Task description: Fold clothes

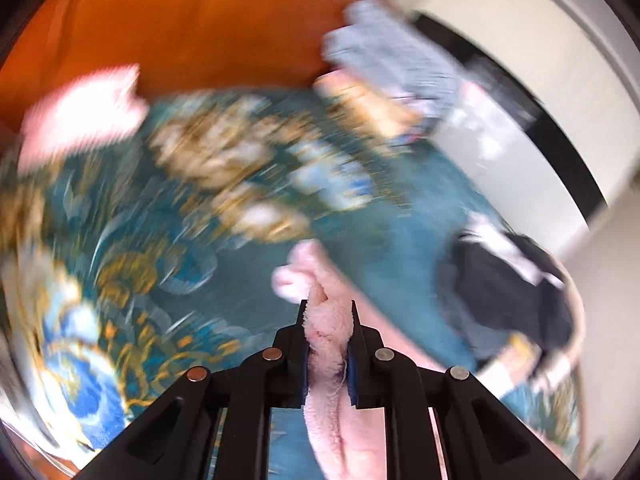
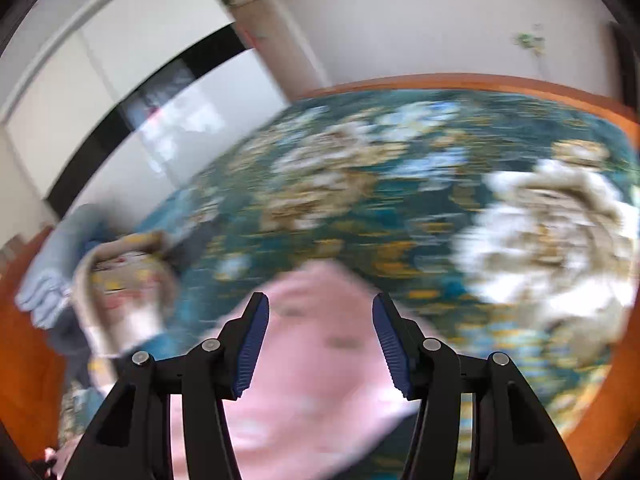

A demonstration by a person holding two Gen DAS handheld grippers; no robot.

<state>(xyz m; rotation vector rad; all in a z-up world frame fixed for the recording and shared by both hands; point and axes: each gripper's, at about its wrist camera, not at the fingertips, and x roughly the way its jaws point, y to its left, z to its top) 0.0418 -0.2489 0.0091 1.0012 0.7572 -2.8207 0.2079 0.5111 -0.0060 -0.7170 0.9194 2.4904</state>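
Both views are motion-blurred. My left gripper is shut on a fluffy pink garment, which bunches between the blue pads and hangs down below them, above the teal floral cloth. My right gripper is open and empty, its blue pads wide apart. It hovers over a pink garment that lies on the same floral cloth; whether this is the same garment is unclear.
A pile of clothes with a grey-blue piece sits at the far right of the cloth. A black garment lies at the right edge. Another pink item lies far left. A pile lies left of my right gripper. An orange wooden edge borders the cloth.
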